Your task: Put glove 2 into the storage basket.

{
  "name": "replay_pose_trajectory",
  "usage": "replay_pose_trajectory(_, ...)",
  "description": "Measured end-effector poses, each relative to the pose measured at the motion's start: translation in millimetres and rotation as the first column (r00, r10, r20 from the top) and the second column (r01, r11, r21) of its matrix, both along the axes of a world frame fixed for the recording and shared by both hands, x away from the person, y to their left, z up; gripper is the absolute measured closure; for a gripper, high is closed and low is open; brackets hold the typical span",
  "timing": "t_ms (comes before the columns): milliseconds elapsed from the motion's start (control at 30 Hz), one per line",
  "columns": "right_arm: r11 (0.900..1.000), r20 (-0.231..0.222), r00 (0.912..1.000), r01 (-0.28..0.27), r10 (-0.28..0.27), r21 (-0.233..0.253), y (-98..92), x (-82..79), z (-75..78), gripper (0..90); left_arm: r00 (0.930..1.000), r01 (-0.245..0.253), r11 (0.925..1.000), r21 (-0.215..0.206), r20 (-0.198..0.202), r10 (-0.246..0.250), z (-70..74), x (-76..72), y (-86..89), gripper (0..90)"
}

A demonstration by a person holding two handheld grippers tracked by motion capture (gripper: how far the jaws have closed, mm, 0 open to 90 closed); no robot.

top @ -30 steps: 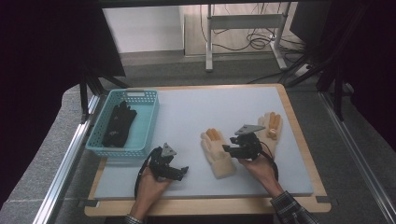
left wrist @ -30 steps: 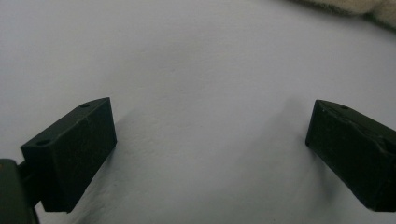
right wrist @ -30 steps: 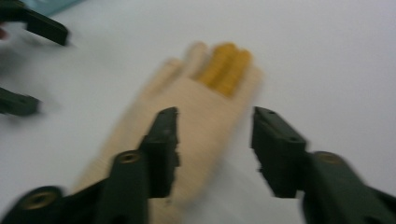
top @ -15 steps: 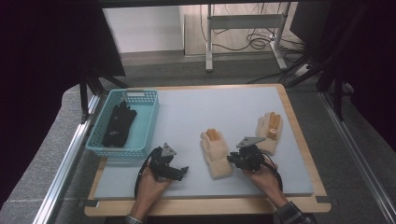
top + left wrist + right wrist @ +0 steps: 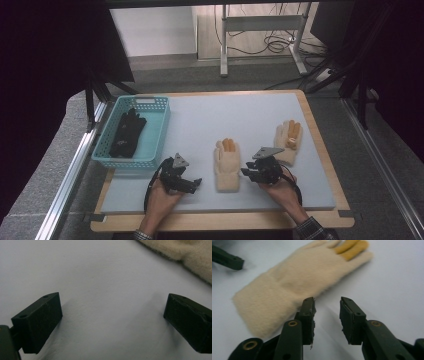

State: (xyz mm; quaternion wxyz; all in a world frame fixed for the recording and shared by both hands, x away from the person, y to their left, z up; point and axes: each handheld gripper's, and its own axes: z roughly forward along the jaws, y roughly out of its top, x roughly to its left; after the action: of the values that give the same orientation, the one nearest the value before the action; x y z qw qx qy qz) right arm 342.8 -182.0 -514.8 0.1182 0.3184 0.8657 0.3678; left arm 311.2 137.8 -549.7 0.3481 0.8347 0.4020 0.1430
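Fuzzy cream fleece glove; matt black claw.

lab or test bay, not a home. my desk is a wood-edged board with a pale grey mat, flanked by aluminium rails. black curtains hang on both sides. beyond: grey floor, a metal frame stand, loose cables.

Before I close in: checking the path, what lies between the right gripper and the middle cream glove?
Only bare white tabletop, in the right gripper view, separates right gripper from cream glove.
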Motion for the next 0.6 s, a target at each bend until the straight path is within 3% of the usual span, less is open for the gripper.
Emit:
replay_pose_trajectory(333, 0.996, 0.042, 0.995, 0.089, -0.09, 0.02, -34.6, 19.4, 17.2, 49.4, 1.0, 0.0, 1.0, 0.0, 0.0, 0.0, 0.0, 0.0, 0.0, 2.2)
replay_pose_trajectory(467, 0.987, 0.07, 0.9845, 0.159, -0.16, 0.022, -58.4, 32.4, 30.7, 45.9, 1.0, 0.0, 1.0, 0.0, 0.0, 0.0, 0.0, 0.0, 0.0, 2.2)
replay_pose_trajectory(600, 0.981, 0.082, 0.9774, 0.194, -0.195, 0.018, -71.5, 39.6, 36.2, 45.5, 1.0, 0.0, 1.0, 0.0, 0.0, 0.0, 0.0, 0.0, 0.0, 2.2)
